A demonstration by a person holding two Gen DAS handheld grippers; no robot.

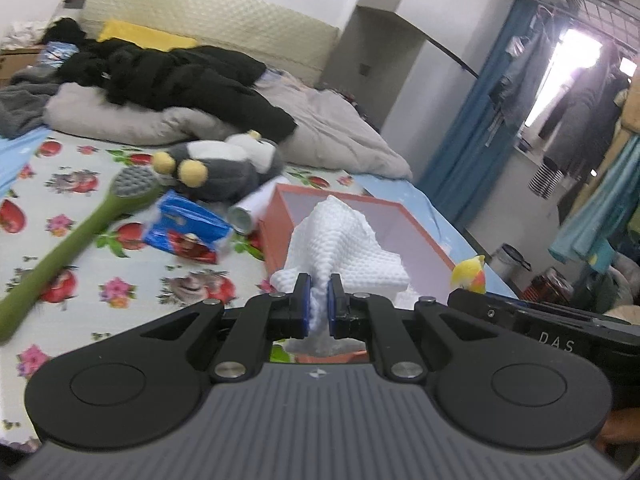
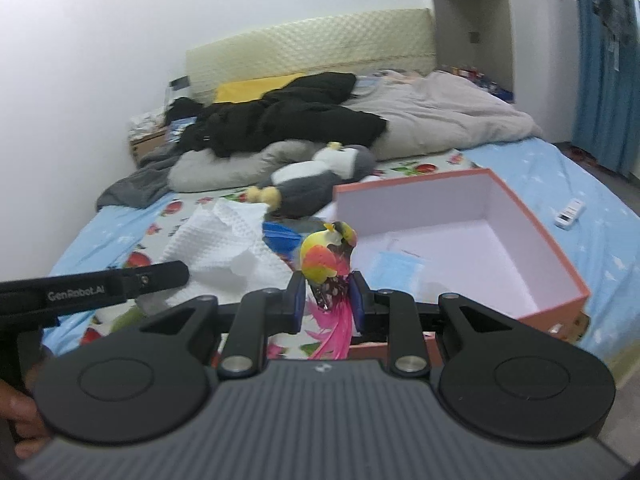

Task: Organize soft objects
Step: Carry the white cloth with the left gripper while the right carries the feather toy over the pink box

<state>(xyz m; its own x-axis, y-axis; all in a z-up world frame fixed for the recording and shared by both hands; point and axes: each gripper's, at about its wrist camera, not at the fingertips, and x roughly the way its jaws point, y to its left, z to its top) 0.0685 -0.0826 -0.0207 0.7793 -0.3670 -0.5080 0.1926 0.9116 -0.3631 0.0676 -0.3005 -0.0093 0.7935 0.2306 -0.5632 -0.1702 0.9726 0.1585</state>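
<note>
Two grippers are working over the bed [image 1: 132, 276]. At far left a green brush [image 1: 76, 236] is lying on the sheet, then a blue packet [image 1: 184, 232], with a grey plush [image 1: 224, 168] just behind. The left gripper [image 1: 318, 304] is pinching a white cloth [image 1: 340, 240], jaws nearly closed on its bunched edge, in front of the box [image 2: 460, 240]. The right gripper [image 2: 326, 300] is clamping a toy bird [image 2: 326, 260] by its lower body, pink feathers hanging below, beside the open box.
</note>
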